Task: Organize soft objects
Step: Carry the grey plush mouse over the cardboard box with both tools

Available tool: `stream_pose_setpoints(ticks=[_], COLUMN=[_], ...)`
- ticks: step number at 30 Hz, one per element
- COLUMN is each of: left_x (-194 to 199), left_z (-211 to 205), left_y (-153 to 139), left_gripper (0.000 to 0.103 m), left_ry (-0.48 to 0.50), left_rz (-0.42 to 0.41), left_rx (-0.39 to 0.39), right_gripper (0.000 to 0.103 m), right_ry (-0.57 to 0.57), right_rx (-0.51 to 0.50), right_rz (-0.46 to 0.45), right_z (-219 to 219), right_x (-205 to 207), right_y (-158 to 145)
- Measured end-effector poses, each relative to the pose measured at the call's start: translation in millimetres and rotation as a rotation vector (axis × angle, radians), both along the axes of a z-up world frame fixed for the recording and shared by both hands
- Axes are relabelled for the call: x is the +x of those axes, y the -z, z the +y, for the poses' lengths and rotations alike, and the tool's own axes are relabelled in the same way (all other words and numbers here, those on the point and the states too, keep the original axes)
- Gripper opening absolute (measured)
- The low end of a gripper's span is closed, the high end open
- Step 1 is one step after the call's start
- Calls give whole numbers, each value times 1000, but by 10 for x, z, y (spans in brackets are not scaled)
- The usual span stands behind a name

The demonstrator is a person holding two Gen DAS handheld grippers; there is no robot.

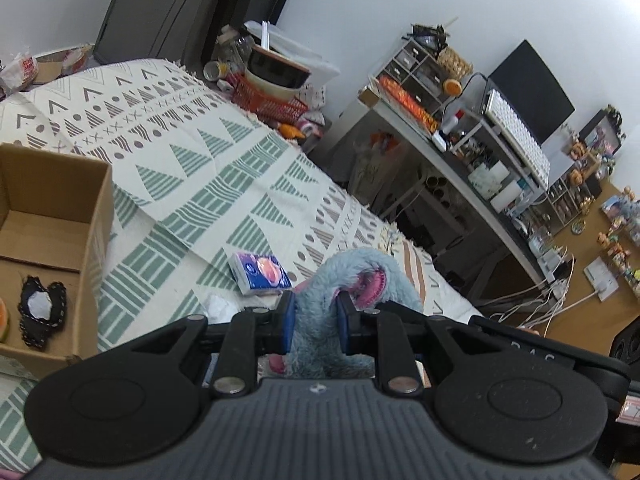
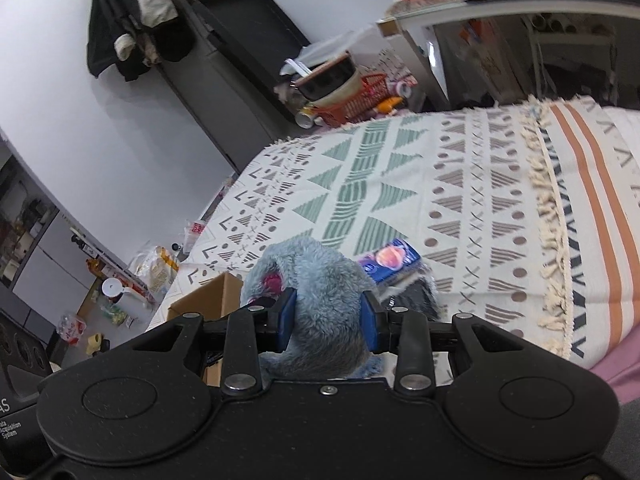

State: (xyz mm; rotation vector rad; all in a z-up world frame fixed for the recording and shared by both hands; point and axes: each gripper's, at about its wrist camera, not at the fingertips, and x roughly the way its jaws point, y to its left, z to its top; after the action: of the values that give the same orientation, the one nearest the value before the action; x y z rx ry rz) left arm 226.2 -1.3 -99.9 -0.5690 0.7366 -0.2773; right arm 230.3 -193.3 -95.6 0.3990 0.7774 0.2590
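Looking along the left hand-held gripper (image 1: 315, 322), its blue pads are clamped on a fold of the blue plush toy (image 1: 360, 284), whose fuzzy body bulges up and forward between the fingers, with a pink-lined part curling off to the right of them. The cardboard box (image 1: 96, 216) lies well off to this gripper's left, open side up, with a small black-and-white cloth piece (image 1: 40, 310) on its floor; a blue tissue pack (image 1: 260, 274) rests on the patterned bed cover (image 1: 192, 152) just ahead and slightly left of the fingers. Judging by that layout, the carry has to swing leftward, and the left arm looks the nearer one to the box. From the right wrist view, the right hand-held gripper (image 2: 327, 320) also grasps the plush toy (image 2: 320, 280), here a thicker bunch of fur that fills the gap between the pads, so the toy is held at two places at once and hangs between the two tools above the bed. A corner of the cardboard box (image 2: 208, 300) shows just left of this gripper's fingers, partly hidden behind the toy, while the tissue pack (image 2: 390, 262) lies ahead and to the right on the bed cover (image 2: 460, 184). The toy's long axis cannot be told, since most of its body is bunched behind the fingers.
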Motion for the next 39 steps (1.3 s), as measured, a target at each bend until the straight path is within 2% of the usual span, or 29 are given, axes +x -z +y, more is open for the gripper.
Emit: stream_pose_setpoints(ticks=[18,34,39], left_x=[-134,-70,-25], left_z=[720,1354,1604], left_y=[-83,73,180], left_gripper=[20,20,20], left_ry=[-100,-211,-253], left_rz=[-33,-1,29], left_rx=[-74,-67,-89], right_gripper=[34,34,34], right_ry=[-61,-132,-165], right_rx=[-17,0,17], right_rz=[-56,-38,-22], right_z=[695,1348,1564], right_x=[-24,209,298], right_y=[-189,-15,106])
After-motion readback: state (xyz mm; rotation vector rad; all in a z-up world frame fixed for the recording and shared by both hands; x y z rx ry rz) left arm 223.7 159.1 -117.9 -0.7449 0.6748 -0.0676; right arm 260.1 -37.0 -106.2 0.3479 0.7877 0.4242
